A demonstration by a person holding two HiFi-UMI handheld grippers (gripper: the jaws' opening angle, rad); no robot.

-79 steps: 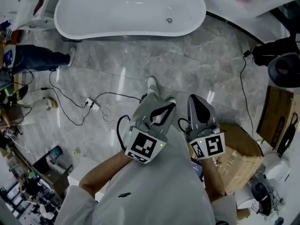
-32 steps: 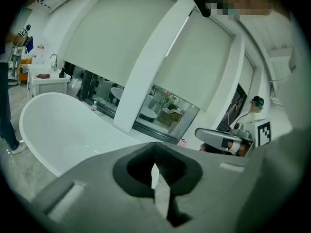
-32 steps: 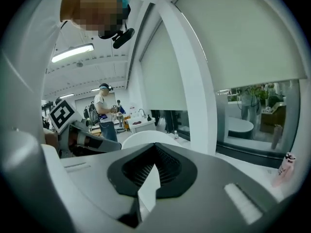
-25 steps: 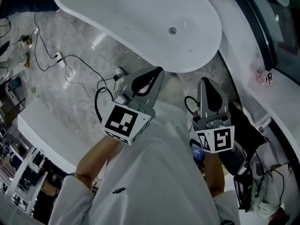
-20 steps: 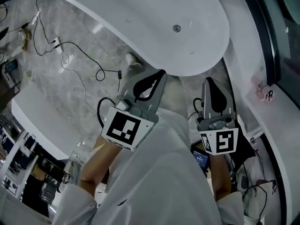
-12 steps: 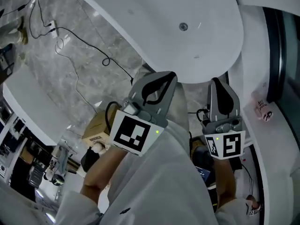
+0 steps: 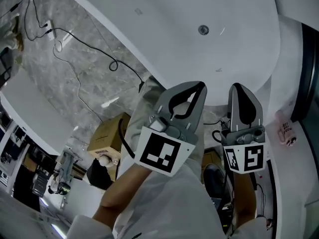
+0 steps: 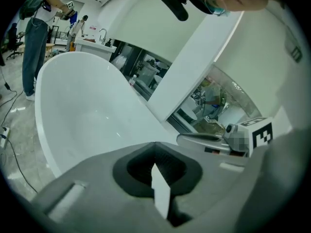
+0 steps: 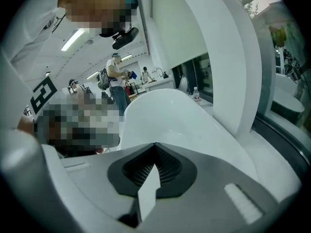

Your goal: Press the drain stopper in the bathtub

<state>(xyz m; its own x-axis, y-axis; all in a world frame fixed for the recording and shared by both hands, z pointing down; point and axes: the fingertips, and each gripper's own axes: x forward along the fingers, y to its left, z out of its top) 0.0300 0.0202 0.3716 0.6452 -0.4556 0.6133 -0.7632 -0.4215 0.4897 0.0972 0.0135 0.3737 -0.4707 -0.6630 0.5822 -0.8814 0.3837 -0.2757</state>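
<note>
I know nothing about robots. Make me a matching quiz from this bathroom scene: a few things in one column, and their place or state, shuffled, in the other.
Things:
1. drain stopper
2. cardboard box
3. black cable
4. left gripper

Descriptions:
A. jaws together, nothing held
B. set in the bottom of the bathtub
C. trailing over the grey stone floor
D. brown, standing on the floor

Pairs: 1-B, 2-D, 3-C, 4-A
</note>
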